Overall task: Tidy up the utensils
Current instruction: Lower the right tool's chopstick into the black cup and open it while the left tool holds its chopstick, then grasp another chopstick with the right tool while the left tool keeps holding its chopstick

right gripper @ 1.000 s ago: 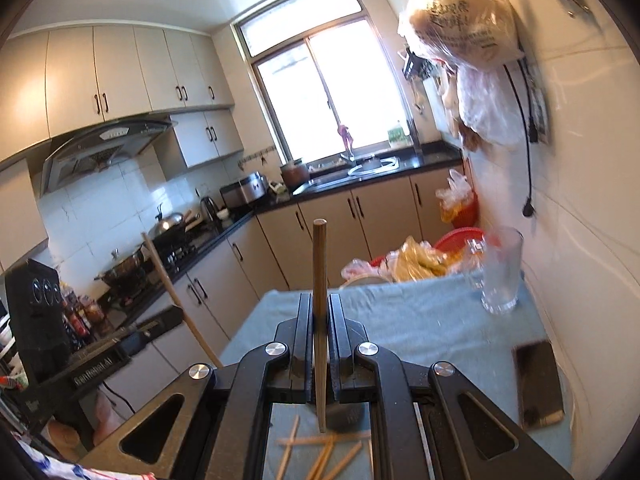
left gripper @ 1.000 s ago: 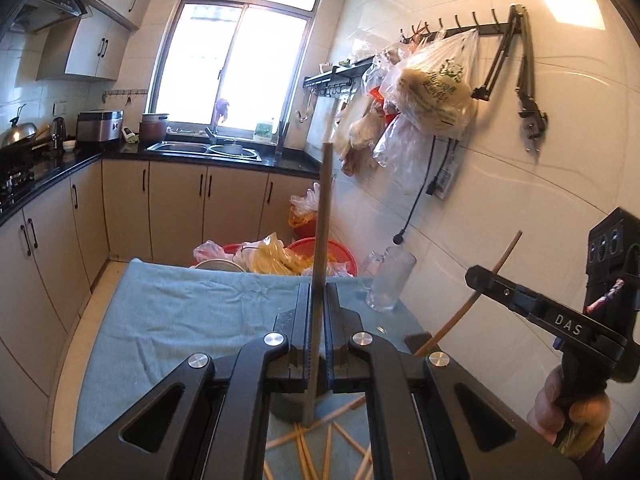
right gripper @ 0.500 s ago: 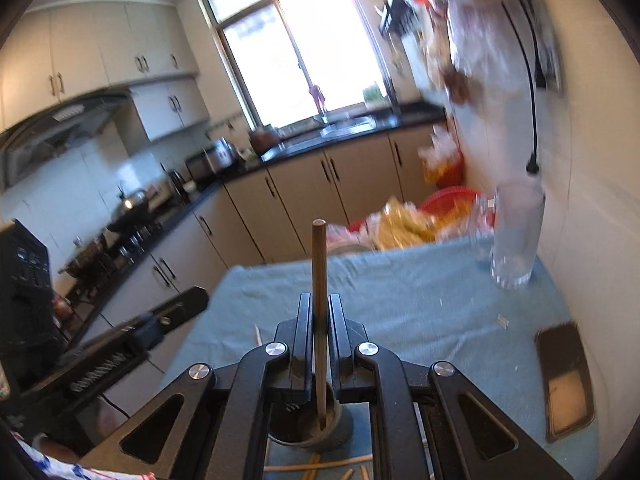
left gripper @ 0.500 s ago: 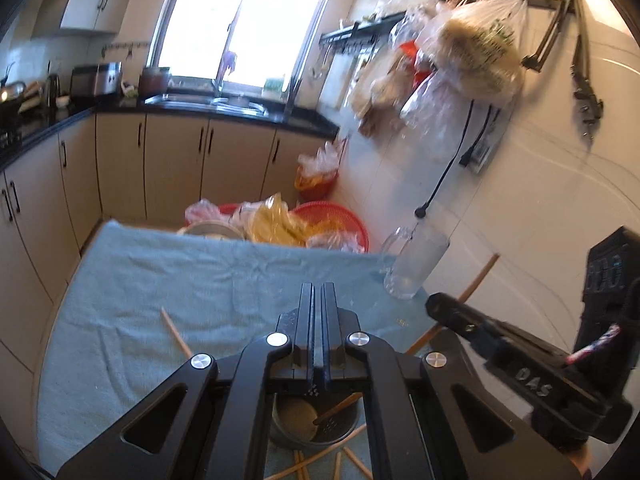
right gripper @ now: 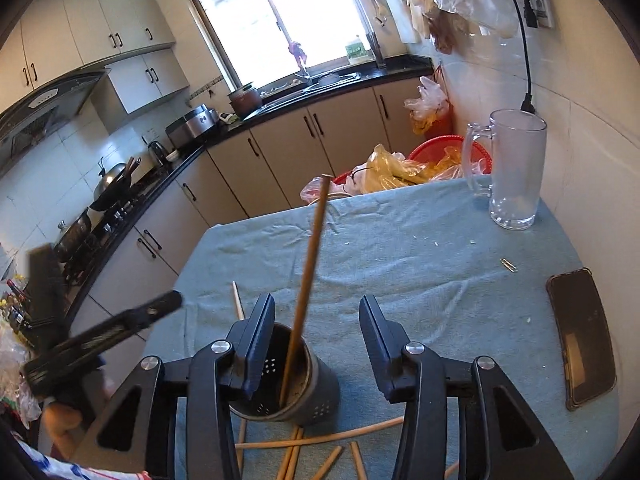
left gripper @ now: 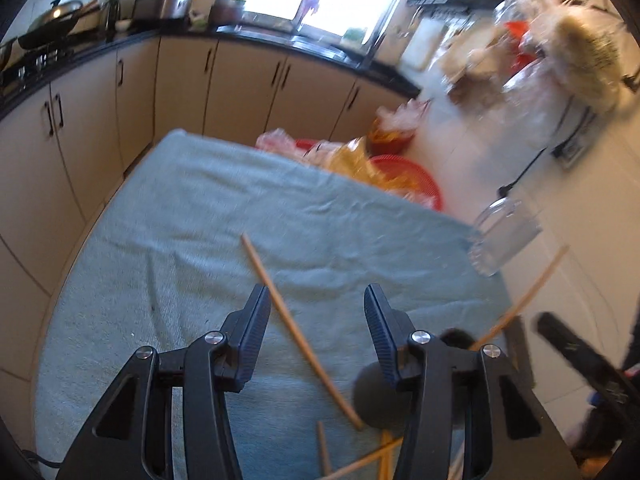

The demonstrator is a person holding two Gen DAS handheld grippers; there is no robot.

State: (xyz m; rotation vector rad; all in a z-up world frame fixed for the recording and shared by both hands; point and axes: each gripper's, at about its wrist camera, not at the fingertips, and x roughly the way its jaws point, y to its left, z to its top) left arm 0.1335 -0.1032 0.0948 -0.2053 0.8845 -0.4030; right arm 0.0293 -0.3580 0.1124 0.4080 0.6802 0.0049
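Note:
A dark perforated metal holder stands on the blue cloth, with one wooden chopstick leaning in it. My right gripper is open just above the holder, touching nothing. My left gripper is open and empty over a loose chopstick lying on the cloth. The holder shows blurred in the left wrist view, with a chopstick sticking out. Several more chopsticks lie in front of the holder. The left gripper also shows in the right wrist view.
A glass mug stands at the table's far right. A dark phone lies near the right edge. Red basins with plastic bags sit beyond the far edge. The tiled wall runs along the right.
Both grippers have opened. Each let its chopstick go; the right one now stands in the holder. The left gripper has tilted down and swung left over a loose chopstick.

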